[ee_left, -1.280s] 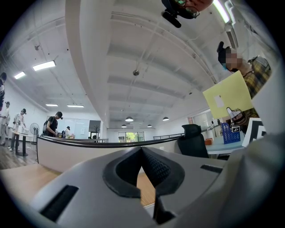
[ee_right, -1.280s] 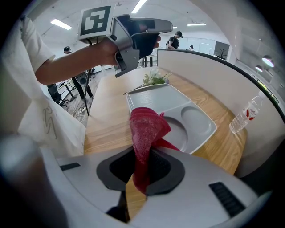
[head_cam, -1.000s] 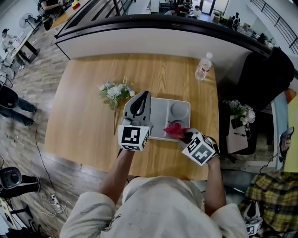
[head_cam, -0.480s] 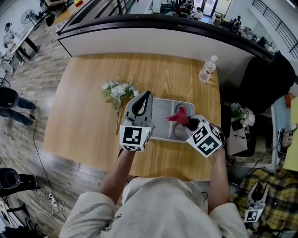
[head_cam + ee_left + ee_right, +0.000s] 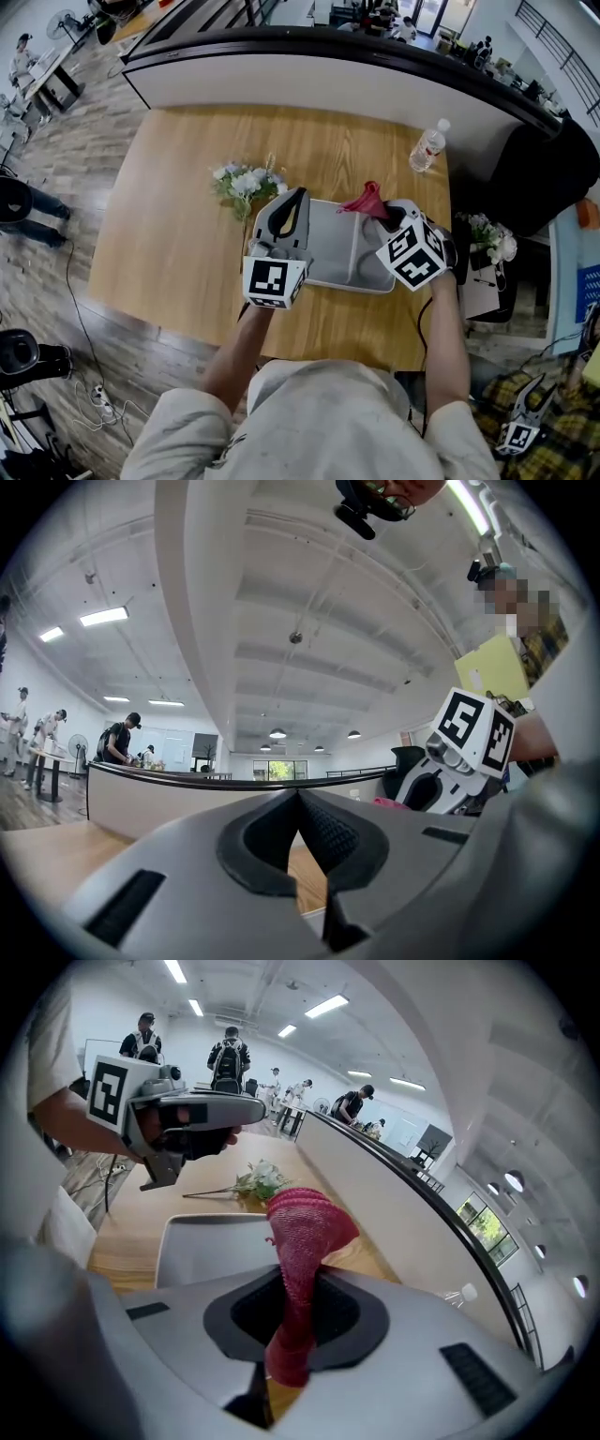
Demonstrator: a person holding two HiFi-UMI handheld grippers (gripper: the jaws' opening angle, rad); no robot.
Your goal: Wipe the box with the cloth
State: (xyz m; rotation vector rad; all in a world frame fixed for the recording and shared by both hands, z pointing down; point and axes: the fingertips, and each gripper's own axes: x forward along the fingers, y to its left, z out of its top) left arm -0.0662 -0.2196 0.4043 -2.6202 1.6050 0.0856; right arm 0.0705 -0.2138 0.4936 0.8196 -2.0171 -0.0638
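The right gripper's (image 5: 292, 1309) grey jaws with black pads are closed on a dark pink knitted cloth (image 5: 302, 1241), which stands up out of them in a narrow stalk and spreads into a rounded, folded head at the top. Just beyond the jaws lies a pale grey plastic box (image 5: 206, 1251) on a light wooden table (image 5: 122, 1232), with a bunch of white flowers (image 5: 261, 1181) lying behind it. The left gripper (image 5: 255, 1110), with its square-marker cube, is held above the table at upper left, and a clear water bottle (image 5: 466, 1293) stands far right by a long curved white counter (image 5: 375, 1185)
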